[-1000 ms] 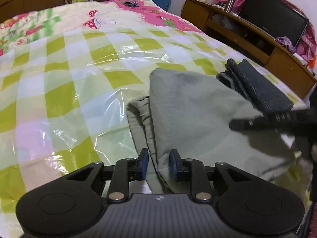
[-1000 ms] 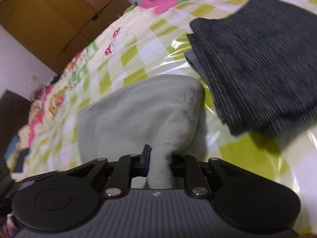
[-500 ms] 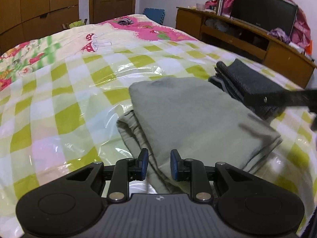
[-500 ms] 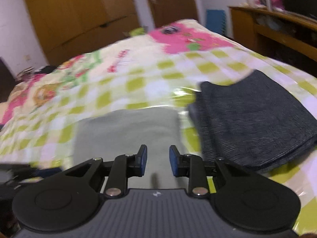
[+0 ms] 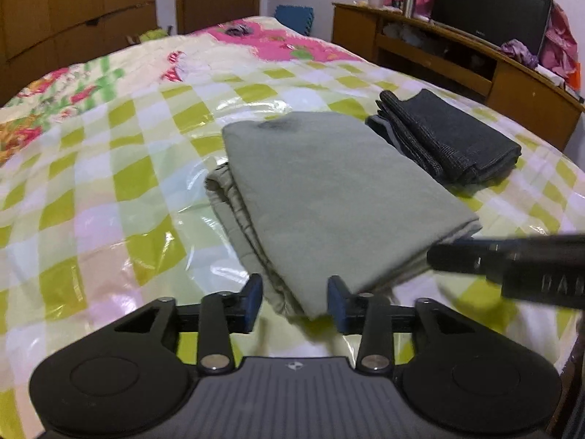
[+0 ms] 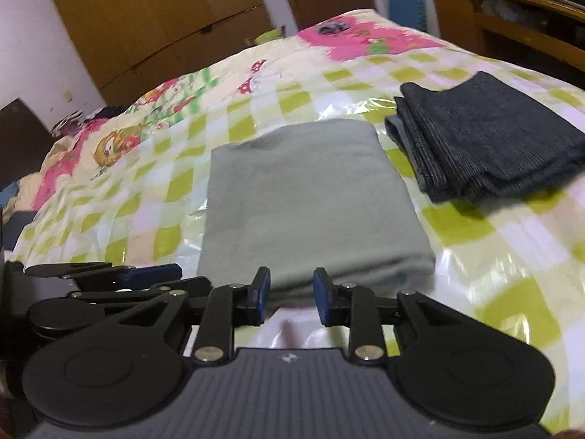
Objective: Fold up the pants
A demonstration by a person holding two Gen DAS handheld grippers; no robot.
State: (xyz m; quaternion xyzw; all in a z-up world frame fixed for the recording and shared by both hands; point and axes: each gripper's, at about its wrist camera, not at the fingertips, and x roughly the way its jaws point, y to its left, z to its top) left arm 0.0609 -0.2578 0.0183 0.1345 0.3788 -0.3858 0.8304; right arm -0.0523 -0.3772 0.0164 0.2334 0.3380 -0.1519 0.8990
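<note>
The grey-green pants (image 5: 329, 197) lie folded into a flat rectangle on the bed; they also show in the right wrist view (image 6: 307, 197). My left gripper (image 5: 294, 301) is open and empty, just short of the fold's near left corner. My right gripper (image 6: 290, 294) is open and empty, just short of the fold's near edge. The right gripper's arm (image 5: 512, 259) shows at the right of the left wrist view. The left gripper's fingers (image 6: 146, 274) show at the left of the right wrist view.
A folded dark grey garment (image 5: 449, 139) lies to the right of the pants, also in the right wrist view (image 6: 486, 139). The bed has a glossy green-checked cover (image 5: 109, 183). A wooden desk with a monitor (image 5: 490, 11) stands at the right. Wardrobes (image 6: 164, 18) stand behind.
Both grippers let go of the pants, opened and drew back toward me. The pants dropped from being held up to lying flat and folded on the bed.
</note>
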